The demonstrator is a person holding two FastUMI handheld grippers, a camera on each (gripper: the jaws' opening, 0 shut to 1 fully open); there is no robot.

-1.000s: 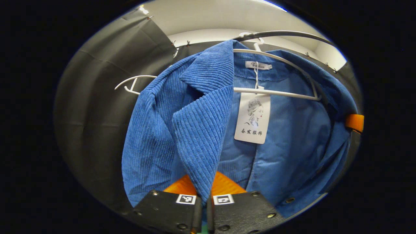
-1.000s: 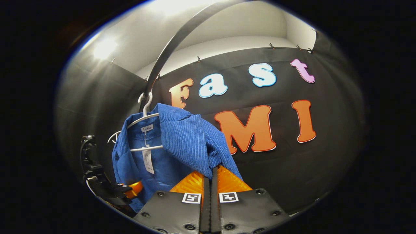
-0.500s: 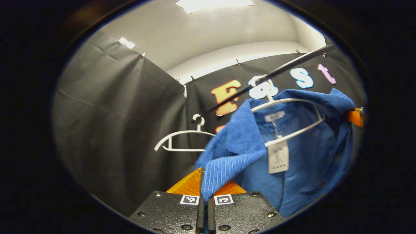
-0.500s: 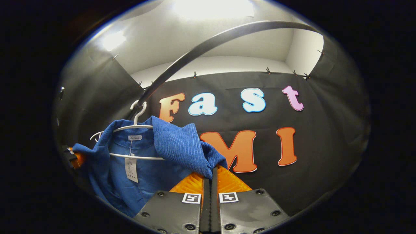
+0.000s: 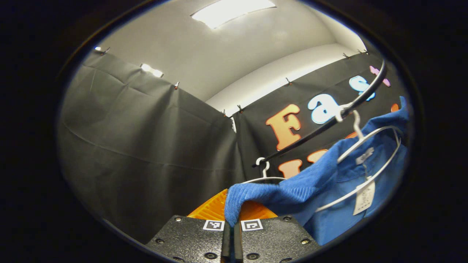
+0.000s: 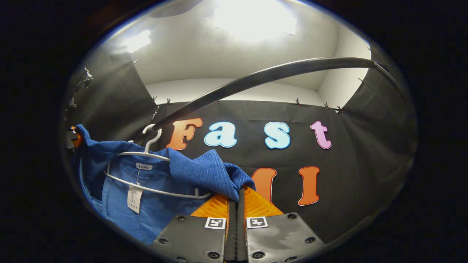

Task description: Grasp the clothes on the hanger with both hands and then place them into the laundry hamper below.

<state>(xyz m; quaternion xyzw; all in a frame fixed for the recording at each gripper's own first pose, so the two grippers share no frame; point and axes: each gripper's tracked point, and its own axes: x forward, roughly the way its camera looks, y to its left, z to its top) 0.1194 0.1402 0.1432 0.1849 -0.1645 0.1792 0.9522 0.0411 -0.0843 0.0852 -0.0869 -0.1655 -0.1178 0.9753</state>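
Two hand-held grippers each pinch a fold of the same blue corduroy jacket (image 5: pixel 340 182). Nearest in the left gripper view, the left hand-held gripper (image 5: pixel 231 219) has its fingers pressed together on a bunched edge of the ribbed cloth, which rises from between them and stretches away to the right toward the body of the garment. In the right gripper view, the right hand-held gripper (image 6: pixel 237 199) is likewise clamped on a fold of the jacket — the fabric bulges just above the closed fingers and runs off to the left. Beyond the pinched folds, the jacket hangs spread open on a white hanger (image 6: pixel 146 171), its smoother lining facing the cameras, a small neck label and a pale paper tag (image 6: pixel 134 199) dangling from the collar area. The hanger's hook sits over a dark clothes rail (image 6: pixel 263 76) that arcs across the upper part of the right gripper view. In the left gripper view a second white hanger (image 5: pixel 261 173), bare, hooks onto the same rail farther along, partly hidden behind the stretched cloth. At the far left edge of the right gripper view the left hand-held gripper holds the jacket's other side. Farther back hangs the booth's black cloth wall (image 5: pixel 146 146), clipped along its top, with a pale ceiling and bright lights (image 5: pixel 230 11) above.
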